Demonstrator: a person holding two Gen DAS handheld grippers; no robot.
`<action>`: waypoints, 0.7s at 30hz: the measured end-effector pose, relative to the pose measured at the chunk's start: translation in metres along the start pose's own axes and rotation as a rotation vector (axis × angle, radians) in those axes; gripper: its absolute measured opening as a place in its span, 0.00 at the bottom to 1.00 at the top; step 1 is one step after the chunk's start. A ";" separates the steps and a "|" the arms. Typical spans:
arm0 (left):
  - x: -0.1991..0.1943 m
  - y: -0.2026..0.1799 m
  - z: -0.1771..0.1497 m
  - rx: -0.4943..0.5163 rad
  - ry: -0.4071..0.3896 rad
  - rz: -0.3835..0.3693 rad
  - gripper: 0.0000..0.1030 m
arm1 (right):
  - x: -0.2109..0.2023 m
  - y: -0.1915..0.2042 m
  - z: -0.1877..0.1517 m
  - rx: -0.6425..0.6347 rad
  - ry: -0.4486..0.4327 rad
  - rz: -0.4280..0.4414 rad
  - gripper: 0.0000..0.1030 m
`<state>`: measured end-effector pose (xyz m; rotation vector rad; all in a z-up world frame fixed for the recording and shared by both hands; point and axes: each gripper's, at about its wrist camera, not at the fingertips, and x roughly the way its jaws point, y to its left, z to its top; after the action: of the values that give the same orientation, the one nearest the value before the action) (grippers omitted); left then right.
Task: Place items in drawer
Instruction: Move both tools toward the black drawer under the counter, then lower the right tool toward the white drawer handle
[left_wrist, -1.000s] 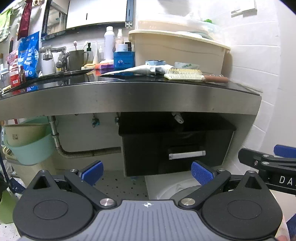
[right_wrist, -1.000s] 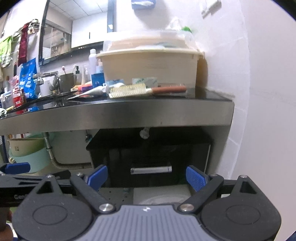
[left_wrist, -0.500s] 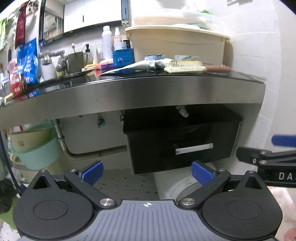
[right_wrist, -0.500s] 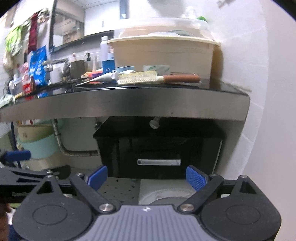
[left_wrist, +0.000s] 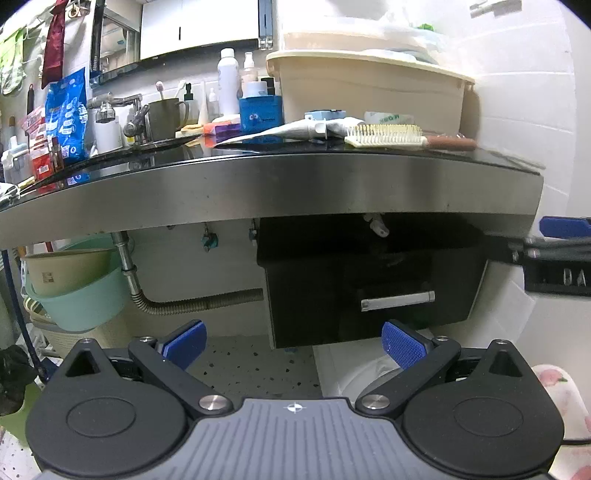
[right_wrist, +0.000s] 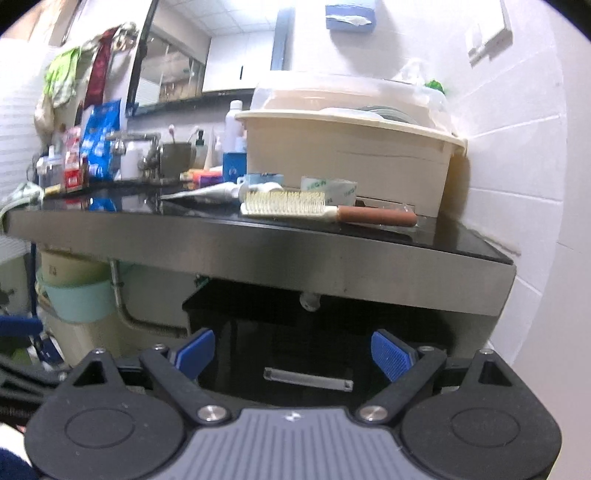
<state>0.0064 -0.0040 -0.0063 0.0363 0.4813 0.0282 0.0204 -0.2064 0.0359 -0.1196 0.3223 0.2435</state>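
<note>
A black drawer unit with a silver bar handle hangs shut under the counter; it also shows in the right wrist view. On the black countertop lie a cream hairbrush with a brown handle, also seen in the right wrist view, and a white tube. My left gripper is open and empty, below and in front of the drawer. My right gripper is open and empty, in front of the drawer, and shows at the left wrist view's right edge.
A large cream bin stands at the counter's back right against the tiled wall. Bottles, a blue box, a cup and a faucet crowd the left. Stacked basins and a drain hose sit under the counter.
Both grippers have risen and moved closer to the counter. The right gripper now sits higher, with the countertop items nearer and the drawer low in its view. Both stay open.
</note>
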 end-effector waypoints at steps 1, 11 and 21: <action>0.000 0.000 0.000 0.000 0.000 -0.002 0.99 | 0.001 0.001 0.000 -0.020 -0.006 0.000 0.90; -0.002 0.007 0.004 -0.034 -0.035 0.018 1.00 | 0.015 0.015 -0.001 -0.224 -0.066 -0.003 0.89; -0.005 0.017 0.012 -0.076 -0.055 0.069 1.00 | 0.021 0.021 0.003 -0.259 -0.067 -0.013 0.89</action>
<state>0.0074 0.0123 0.0070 -0.0211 0.4230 0.1124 0.0352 -0.1813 0.0298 -0.3680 0.2226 0.2750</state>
